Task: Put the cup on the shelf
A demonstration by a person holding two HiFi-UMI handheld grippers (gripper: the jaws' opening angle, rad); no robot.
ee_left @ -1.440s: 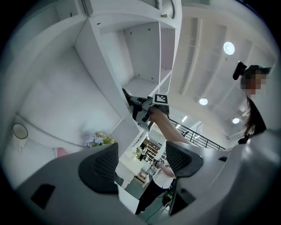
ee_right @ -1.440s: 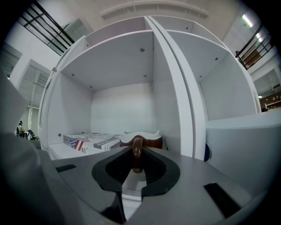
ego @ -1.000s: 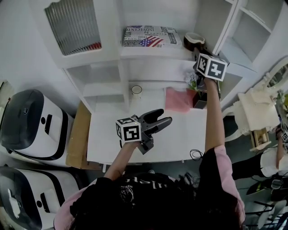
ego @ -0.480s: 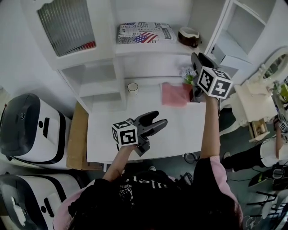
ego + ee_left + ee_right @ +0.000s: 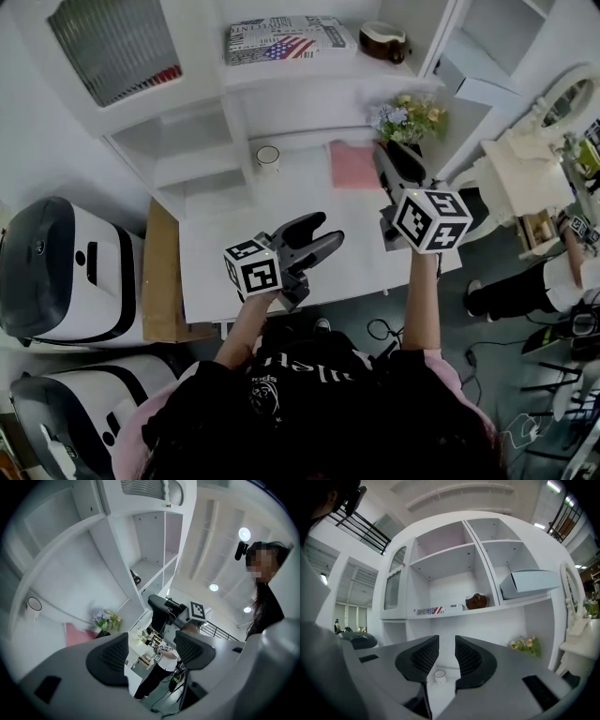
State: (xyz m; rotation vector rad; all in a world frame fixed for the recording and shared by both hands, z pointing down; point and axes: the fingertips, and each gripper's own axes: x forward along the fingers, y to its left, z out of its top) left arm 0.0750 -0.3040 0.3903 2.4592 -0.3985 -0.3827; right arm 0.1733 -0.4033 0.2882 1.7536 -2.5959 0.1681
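Note:
A brown cup (image 5: 384, 40) stands on the white shelf (image 5: 319, 73), right of a flag-printed box (image 5: 281, 39); it also shows in the right gripper view (image 5: 476, 601). A small white cup (image 5: 268, 157) sits at the back of the table (image 5: 234, 262), seen between the right jaws (image 5: 439, 676). My right gripper (image 5: 392, 167) hangs over the table's right side, well clear of the shelf, jaws a narrow gap apart and empty (image 5: 446, 656). My left gripper (image 5: 323, 236) hovers over the table's front, its wide jaws closing on nothing (image 5: 150, 651).
A pink cloth (image 5: 353, 164) and a flower pot (image 5: 408, 117) lie at the table's back right. Open shelf compartments (image 5: 187, 141) rise behind the table. Two white machines (image 5: 56, 272) stand on the left. Another person (image 5: 525, 281) sits by a cream chair on the right.
The right gripper has drawn back from the brown cup on the shelf and come down toward me over the table. The brown cup stays on the shelf. The left gripper barely moved.

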